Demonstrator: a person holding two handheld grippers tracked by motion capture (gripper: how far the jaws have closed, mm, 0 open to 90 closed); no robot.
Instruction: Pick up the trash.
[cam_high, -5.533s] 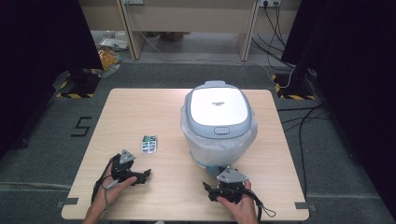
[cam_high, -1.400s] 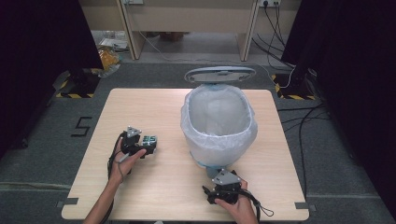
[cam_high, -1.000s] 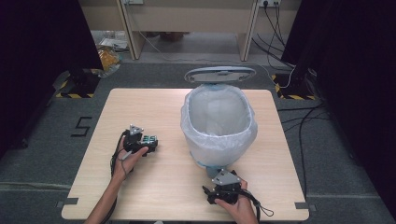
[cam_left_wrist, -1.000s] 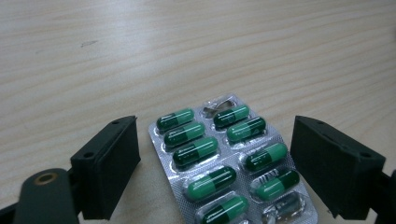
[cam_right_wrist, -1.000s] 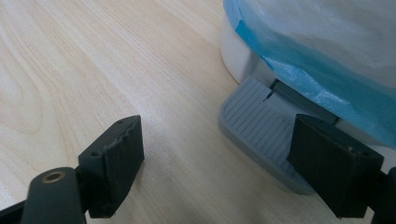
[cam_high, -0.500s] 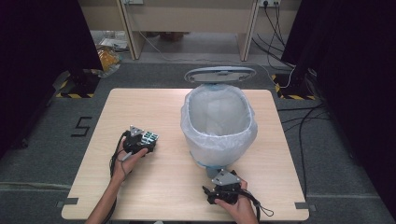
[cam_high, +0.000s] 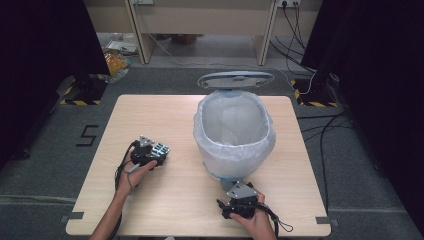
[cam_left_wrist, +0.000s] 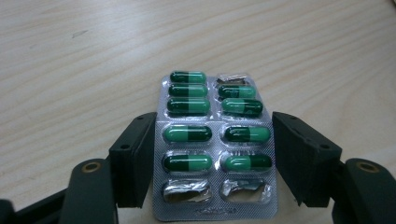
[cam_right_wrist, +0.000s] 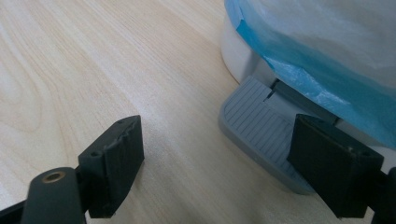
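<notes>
Open-lidded bin (cam_high: 234, 131) — bag-lined (cam_high: 235, 150); blister pack (cam_left_wrist: 215, 140) has three emptied pockets.

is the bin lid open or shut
Open. The lid stands raised behind the bin, and the white liner's inside shows from above. The right gripper sits by the pedal.

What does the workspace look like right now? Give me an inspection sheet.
Surface: wooden table, no spills seen.
Job's things: pedal bin, lid raised, liner folded over rim; blister pack of green capsules, three pockets empty.
Clutter: nothing seen.
Grippers: left gripper open, jaws astride the pack; right gripper open, one jaw over the grey pedal.
Cables: one trails from each gripper; more on the floor right.
Surroundings: grey floor, dark curtains.
</notes>
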